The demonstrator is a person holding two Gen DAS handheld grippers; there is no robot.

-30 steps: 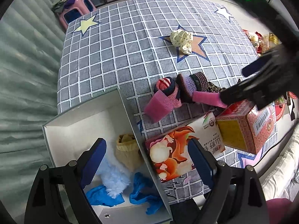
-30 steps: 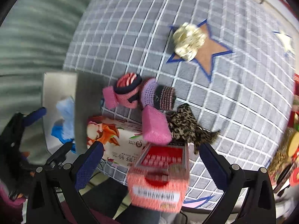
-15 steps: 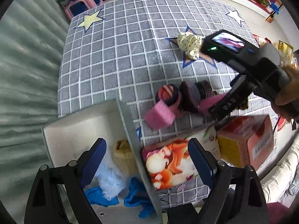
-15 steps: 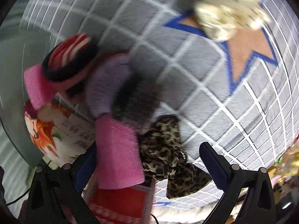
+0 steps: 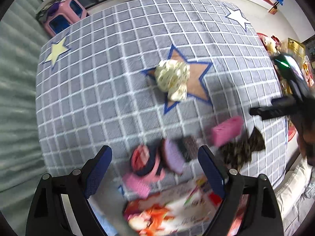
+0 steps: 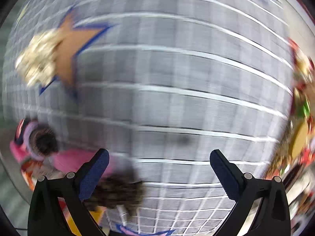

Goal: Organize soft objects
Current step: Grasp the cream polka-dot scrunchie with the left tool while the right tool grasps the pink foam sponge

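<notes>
Grey-checked cloth (image 5: pixel 110 90); leopard-print fabric (image 5: pixel 242 149)

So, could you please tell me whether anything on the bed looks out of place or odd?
The cream spotted cloth lies crumpled alone on the brown star, apart from the pile of rolled socks near the boxes. Motion blur hides finer detail.

My left gripper (image 5: pixel 155 163) has its blue-padded jaws spread wide with nothing between them. My right gripper (image 6: pixel 159 167) is likewise spread wide and empty, its view motion-blurred.
</notes>
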